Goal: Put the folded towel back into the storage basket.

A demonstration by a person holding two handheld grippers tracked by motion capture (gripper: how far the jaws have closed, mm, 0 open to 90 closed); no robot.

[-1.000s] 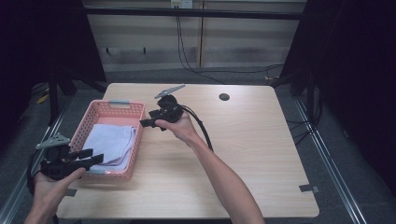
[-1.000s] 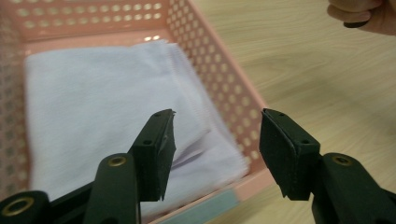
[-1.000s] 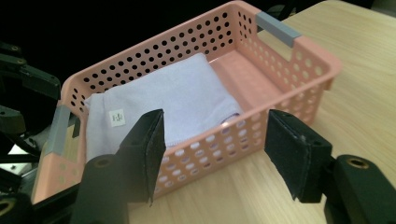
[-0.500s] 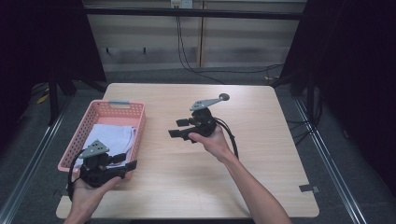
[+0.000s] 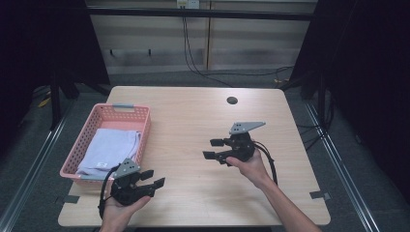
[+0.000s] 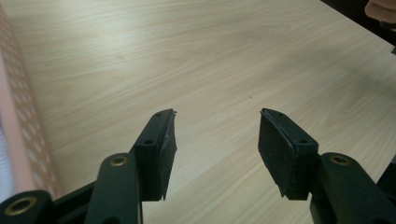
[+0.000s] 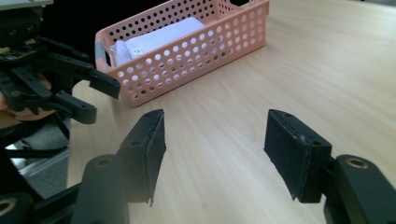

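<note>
1. Item under work: a folded pale cloth lying flat inside the pink basket, at the left of the high view. In the right gripper view the cloth sits below the basket's perforated wall, upper centre of that frame, with a small label at its near end.

2. Orientation: the cloth's long axis runs along the basket's length, from lower left to upper centre-left of the high view. The labelled end faces the lower edge of that frame, toward the person.

3. Left gripper: low over the table at lower left of the high view, just beside the basket's near corner. Jaws stand partly apart with nothing between them; the left gripper view shows bare wood between the pads.

4. Right gripper: centre-right of the high view, well apart from the basket and pointing toward it. Jaws apart, holding nothing.

5. Judged risks:
   - The cloth lies below the rim. A jaw coming in low may strike or hook the wall and drag the light basket toward the table edge.
   - A grip on the top layer only may let the fold open and the cloth trail on lifting.
   - Both grippers converging on one end may collide; their cables could snag the basket.
</note>
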